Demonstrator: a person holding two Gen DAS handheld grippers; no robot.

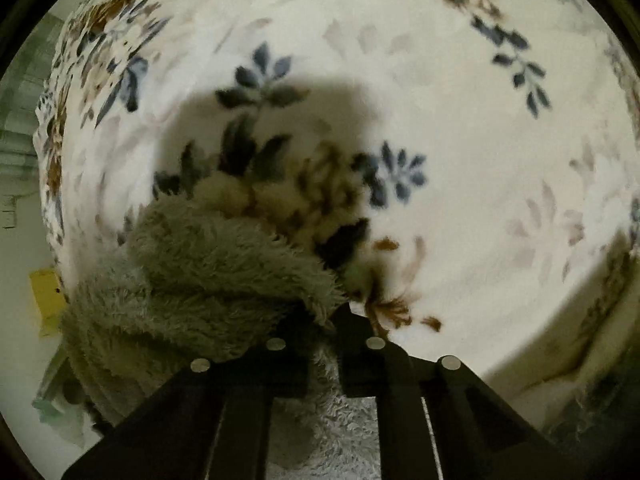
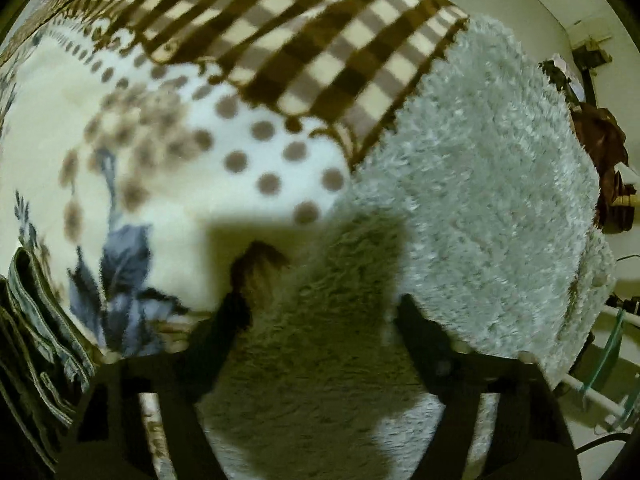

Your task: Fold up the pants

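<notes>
Because the pale grey-green shaggy fleece pants [image 1: 208, 280] are thick, soft and limp, they should sag and drape from any hold, light to lift but bulky in a fold; the long pile looks grippy rather than slick, so a bite on a bunched edge or hem ought to keep. In the left wrist view they are heaped at lower left on a cream floral plush blanket [image 1: 460, 140] covering a bed, and the left tongs [image 1: 324, 344] are pressed together with the fleece pinched between them. In the right wrist view the pants [image 2: 480, 160] spread across the right half of the frame; the right tongs [image 2: 320, 316] stand half spread astride the pile, pads apparently not yet squeezing. A brown-and-cream checked blanket [image 2: 320, 40] overlaps the pants' upper edge and could drag. The bed edge falls away at far right, while the open room lies over the blanket toward upper left
</notes>
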